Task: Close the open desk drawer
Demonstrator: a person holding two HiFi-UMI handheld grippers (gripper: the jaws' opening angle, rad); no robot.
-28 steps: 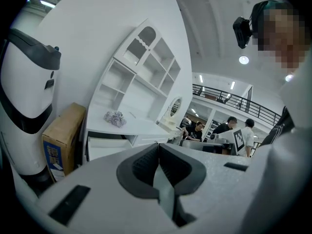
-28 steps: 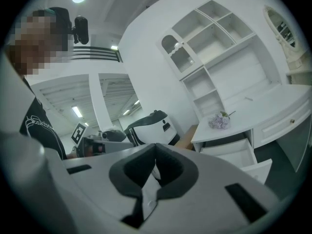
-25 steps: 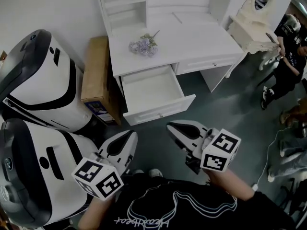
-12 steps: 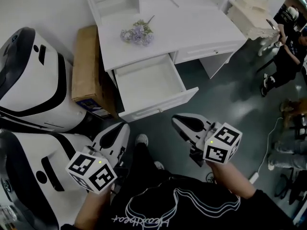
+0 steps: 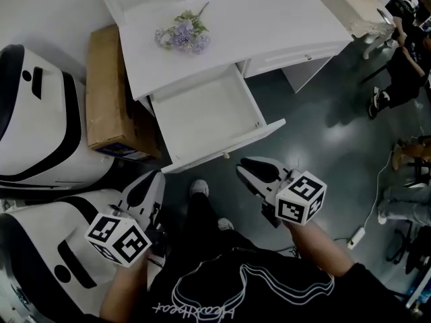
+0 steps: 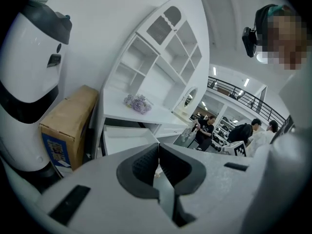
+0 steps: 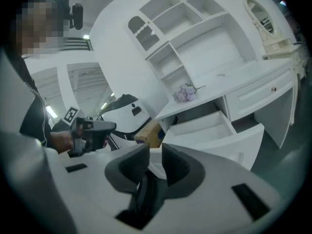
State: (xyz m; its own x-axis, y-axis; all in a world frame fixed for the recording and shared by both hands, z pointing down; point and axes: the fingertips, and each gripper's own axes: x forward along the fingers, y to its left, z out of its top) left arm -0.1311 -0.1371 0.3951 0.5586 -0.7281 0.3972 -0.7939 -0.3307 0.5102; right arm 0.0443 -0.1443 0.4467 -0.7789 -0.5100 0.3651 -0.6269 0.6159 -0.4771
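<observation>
The empty drawer [image 5: 205, 113] juts open from the white desk [image 5: 283, 25] before you, light and stiff by its look; push flat on its front panel [image 5: 236, 142]. Your right gripper [image 5: 248, 172] is opening on nothing; your left gripper [image 5: 149, 184] is clenched empty.

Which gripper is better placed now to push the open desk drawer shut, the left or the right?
Right. The right gripper sits just before the drawer front, near its middle, jaws opening and empty. The left gripper, shut, hangs off past the front's left end.
</observation>
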